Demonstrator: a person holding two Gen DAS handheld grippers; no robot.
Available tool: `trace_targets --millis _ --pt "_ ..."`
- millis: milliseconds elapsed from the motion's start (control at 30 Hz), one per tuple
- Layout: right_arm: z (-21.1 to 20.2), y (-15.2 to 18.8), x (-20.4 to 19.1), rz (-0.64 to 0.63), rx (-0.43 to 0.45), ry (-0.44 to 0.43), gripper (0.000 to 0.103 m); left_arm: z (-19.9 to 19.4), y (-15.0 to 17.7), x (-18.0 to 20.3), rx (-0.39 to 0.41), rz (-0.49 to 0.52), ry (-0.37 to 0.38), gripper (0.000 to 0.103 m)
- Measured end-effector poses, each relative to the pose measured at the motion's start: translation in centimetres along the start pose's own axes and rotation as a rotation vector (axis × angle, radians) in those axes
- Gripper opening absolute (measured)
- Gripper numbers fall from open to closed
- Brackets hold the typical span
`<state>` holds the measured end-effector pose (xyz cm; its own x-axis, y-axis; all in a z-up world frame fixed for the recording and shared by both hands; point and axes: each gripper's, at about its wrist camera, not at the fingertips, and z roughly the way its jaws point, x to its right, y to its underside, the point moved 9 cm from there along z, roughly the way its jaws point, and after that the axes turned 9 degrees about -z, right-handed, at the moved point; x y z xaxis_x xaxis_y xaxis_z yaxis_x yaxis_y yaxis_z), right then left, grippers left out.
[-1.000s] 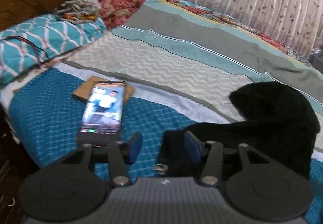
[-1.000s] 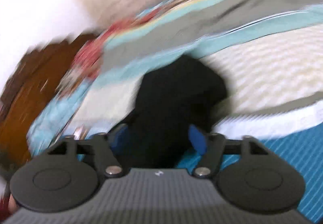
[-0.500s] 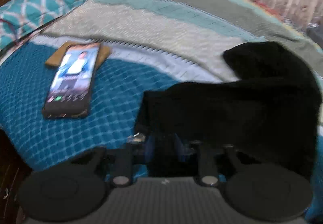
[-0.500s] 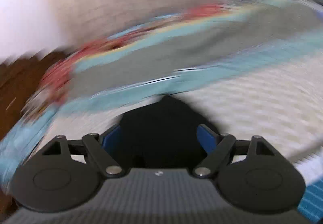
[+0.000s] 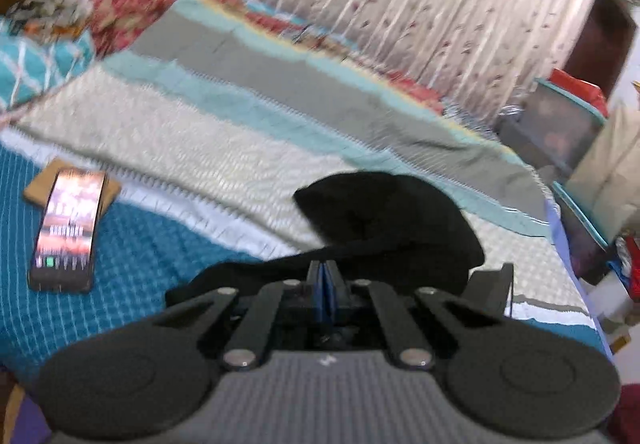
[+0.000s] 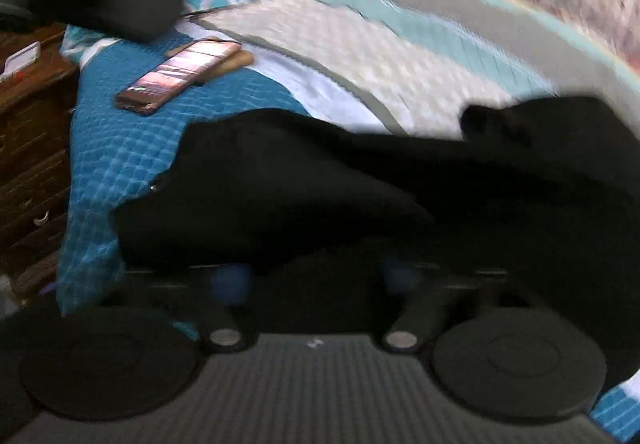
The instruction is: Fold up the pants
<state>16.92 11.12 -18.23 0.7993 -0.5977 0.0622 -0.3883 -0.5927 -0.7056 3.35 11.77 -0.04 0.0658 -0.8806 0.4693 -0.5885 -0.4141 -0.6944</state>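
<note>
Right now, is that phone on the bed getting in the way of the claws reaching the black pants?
No. The phone lies off to the side, clear of the pants. The left claw is already pinched shut on the fabric.

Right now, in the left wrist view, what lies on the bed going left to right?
Phone on a brown pad → black pants, pinched by the left hand-held gripper.
</note>
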Motion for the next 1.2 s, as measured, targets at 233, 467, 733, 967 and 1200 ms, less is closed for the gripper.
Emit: trace_targets --millis 233,467,733,967,1200 --pt "-12.8 -1.4 10.0 0.283 0.262 0.186 0.003 0.5 -2.6 -1.8 0.062 -0.023 -0.061 0.005" --pt "-32.0 7.3 24.4 0.614 0.499 0.679 0.003 6.1 -1.8 -0.7 -0.052 0.026 -0.079 0.006" --pt "-37.9 25.1 29.0 1.127 0.378 1.058 0.064 14.4 0.8 6.2 -0.174 0.15 -0.022 0.063" --pt "-32.4 23.8 25.6 1.025 0.349 0.786 0.064 21.8 3.6 9.8 -0.23 0.245 -0.048 0.039" --pt "-22.2 13.3 19.7 0.688 0.294 0.387 0.078 18.0 1.2 11.0 -0.063 0.338 -0.041 0.01"
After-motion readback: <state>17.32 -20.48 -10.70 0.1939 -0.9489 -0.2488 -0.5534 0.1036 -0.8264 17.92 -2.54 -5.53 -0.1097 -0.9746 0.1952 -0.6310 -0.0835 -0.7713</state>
